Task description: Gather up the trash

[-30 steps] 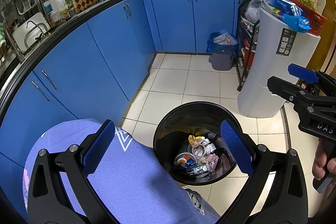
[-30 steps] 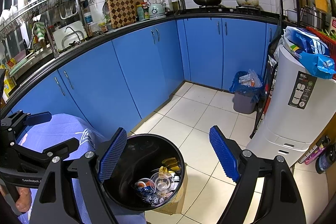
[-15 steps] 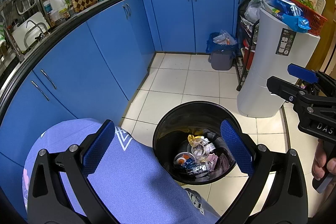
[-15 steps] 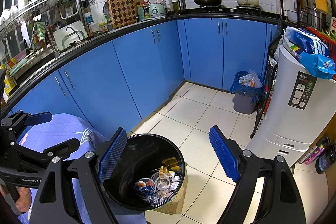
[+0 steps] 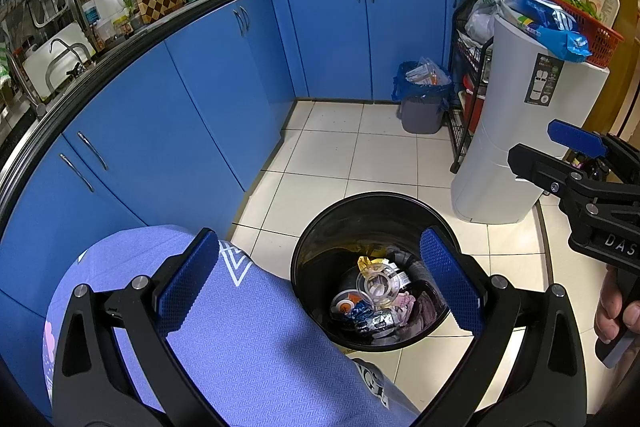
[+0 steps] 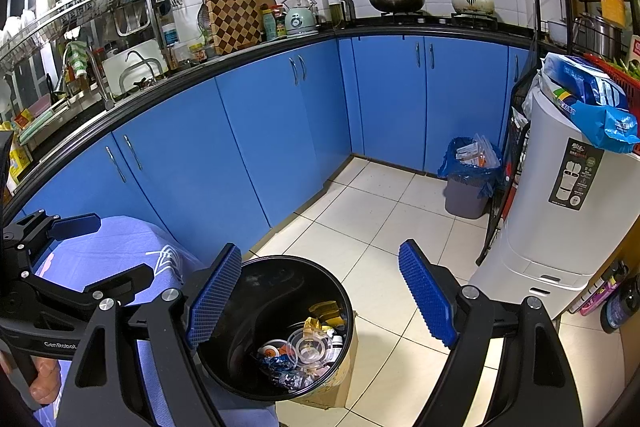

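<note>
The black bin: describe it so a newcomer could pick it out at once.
Follow the blue cabinets down to the tiled floor. The black bin stands there beside a purple cloth. Unlike the small grey bin with a blue liner, it is round, unlined and holds wrappers and a clear lid.

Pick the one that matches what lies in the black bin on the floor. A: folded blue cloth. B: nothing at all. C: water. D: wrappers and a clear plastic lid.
D: the black bin holds crumpled wrappers and a clear plastic lid at its bottom.
</note>
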Available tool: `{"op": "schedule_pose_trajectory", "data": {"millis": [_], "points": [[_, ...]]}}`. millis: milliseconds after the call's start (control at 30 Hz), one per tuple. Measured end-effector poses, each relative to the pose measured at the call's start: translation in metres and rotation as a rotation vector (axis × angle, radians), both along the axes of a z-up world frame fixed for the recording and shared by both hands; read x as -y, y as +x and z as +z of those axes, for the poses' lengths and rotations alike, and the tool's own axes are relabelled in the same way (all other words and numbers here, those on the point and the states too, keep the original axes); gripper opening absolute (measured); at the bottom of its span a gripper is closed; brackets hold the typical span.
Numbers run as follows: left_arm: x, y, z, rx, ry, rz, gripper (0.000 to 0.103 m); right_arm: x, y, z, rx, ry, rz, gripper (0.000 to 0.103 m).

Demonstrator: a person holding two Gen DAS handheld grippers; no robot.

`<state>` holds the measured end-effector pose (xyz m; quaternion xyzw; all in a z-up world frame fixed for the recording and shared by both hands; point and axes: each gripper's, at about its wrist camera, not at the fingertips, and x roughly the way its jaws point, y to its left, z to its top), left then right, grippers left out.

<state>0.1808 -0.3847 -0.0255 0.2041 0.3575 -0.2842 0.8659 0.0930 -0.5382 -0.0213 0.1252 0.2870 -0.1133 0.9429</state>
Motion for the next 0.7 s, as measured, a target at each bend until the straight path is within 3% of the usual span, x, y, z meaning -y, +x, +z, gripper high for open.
{"op": "schedule_pose_trajectory", "data": {"millis": [700], "points": [[0.0009, -0.0053, -0.001, 0.028, 0.002, 0.004, 0.099, 0.0018, -0.0012, 0.0005, 0.002, 0.001, 0.001, 0.079]]}}
